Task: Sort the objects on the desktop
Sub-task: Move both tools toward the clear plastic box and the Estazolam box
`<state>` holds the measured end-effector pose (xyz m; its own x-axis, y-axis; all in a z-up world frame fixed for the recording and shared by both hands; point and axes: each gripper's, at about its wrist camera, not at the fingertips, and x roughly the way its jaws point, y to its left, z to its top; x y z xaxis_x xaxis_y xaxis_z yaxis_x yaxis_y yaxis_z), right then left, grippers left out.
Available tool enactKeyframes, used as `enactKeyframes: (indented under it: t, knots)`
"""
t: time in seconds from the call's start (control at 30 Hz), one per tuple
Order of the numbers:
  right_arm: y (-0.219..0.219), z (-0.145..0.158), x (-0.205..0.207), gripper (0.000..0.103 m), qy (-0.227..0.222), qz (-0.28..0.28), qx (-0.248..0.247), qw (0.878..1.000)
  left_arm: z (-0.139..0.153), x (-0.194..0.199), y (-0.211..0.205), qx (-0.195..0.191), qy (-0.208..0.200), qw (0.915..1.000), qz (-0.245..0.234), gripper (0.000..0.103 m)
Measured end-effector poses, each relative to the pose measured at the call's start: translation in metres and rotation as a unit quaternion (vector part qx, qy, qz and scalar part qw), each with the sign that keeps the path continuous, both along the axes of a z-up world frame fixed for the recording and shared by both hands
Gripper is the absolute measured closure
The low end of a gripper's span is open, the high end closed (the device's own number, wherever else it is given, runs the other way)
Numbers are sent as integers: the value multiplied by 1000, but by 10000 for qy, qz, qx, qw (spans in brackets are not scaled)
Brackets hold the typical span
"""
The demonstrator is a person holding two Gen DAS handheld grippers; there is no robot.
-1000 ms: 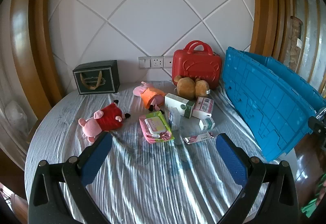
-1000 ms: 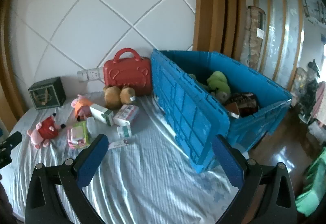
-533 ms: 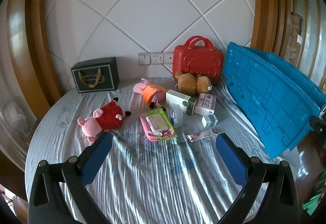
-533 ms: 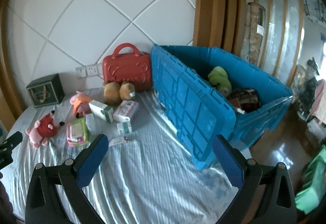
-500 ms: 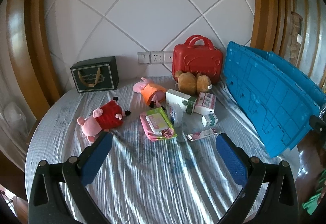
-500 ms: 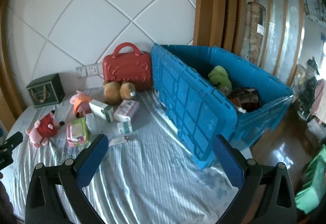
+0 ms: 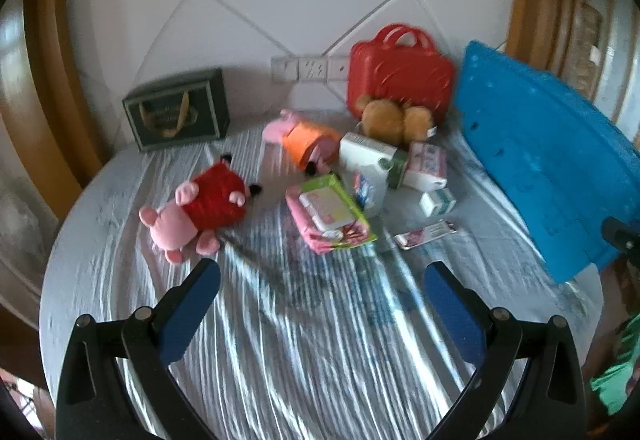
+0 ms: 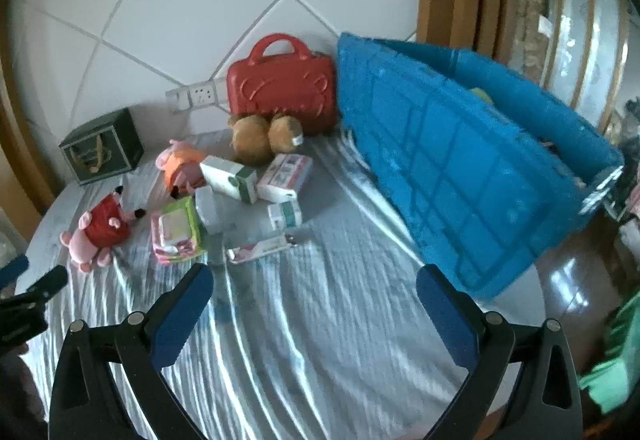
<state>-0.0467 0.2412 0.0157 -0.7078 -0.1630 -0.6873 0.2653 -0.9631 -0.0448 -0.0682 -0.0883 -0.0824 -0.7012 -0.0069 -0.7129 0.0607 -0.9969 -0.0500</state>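
both tools gape empty: left tool (image 7: 320, 276), right tool (image 8: 314, 280); plush pig (image 7: 194, 208) on rippled cloth (image 7: 320, 340).

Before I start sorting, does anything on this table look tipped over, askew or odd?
Yes: the blue crate sits tilted at the table's right edge, its near wall leaning over the cloth rather than standing square. Both pig toys, red and orange, lie on their sides, and the boxes are heaped loosely together. Nothing looks spilled or broken.
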Motion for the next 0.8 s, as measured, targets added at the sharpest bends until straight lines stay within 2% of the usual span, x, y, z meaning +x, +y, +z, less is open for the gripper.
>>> enactKeyframes:
  t: [0.17,0.43,0.57,0.8]
  knots:
    - [-15,-13,-34,0,-14,377,61,9993,-26,-26,-9,-42,-220,9986,474,0]
    - [-34,-57,-120,0,-560,1415,74,9883,-60,-73,3,-108,-762,9874,1384,0]
    - [-40,-78,-149,0,-858,1614,165,9830,-79,-98,24,-47,-1005,9887,1113,0]
    - [-46,-104,-181,0,-1068,1422,290,9836,-106,-155,53,-65,-1177,9914,574,6]
